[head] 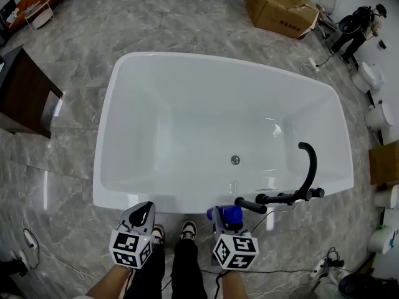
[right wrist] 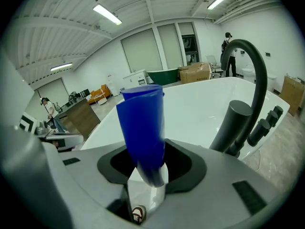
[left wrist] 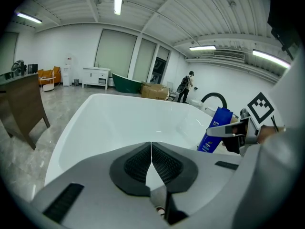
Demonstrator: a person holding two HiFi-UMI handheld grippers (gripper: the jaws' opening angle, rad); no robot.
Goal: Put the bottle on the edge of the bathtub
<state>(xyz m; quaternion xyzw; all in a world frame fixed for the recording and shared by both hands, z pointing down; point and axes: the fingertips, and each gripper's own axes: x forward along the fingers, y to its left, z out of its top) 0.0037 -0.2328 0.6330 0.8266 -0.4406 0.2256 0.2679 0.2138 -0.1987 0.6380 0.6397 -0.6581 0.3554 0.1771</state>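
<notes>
- We hold the left tongs [head: 142, 212] and the right tongs [head: 225, 215] side by side at the near rim of the white bathtub [head: 187, 202]. Both forearms come in from the bottom of the head view.
- Both tongs point forward and slant down towards the tub. Their marker cubes face up at the head camera, and our dark trouser legs and sneakers [head: 187, 230] stand between them.
- The left tongs are fully closed and hold nothing. In the left gripper view their ribbed pads [left wrist: 138, 162] meet along one thin line, with the tub's white basin beyond.
- The right tongs stand partly apart and clamp the blue plastic bottle [right wrist: 143, 128]. The pads press on its narrow lower part, and the blue body sticks out past the tips.
- In the left gripper view the bottle stands nearly upright, leaning a little, with one arm of the right tongs crossing its side.
- In the head view the bottle sits over the near rim of the bathtub, just left of the black curved faucet [head: 307, 172] and its handles.
- We cannot tell whether the bottle's bottom end touches the rim.
- The tub stands on a grey marble floor [head: 68, 161], with a round drain [head: 235, 160] in its basin.
- A dark wooden cabinet [head: 28, 92] stands to the left, and a brown cardboard box [head: 280, 8] lies beyond the far rim.
</notes>
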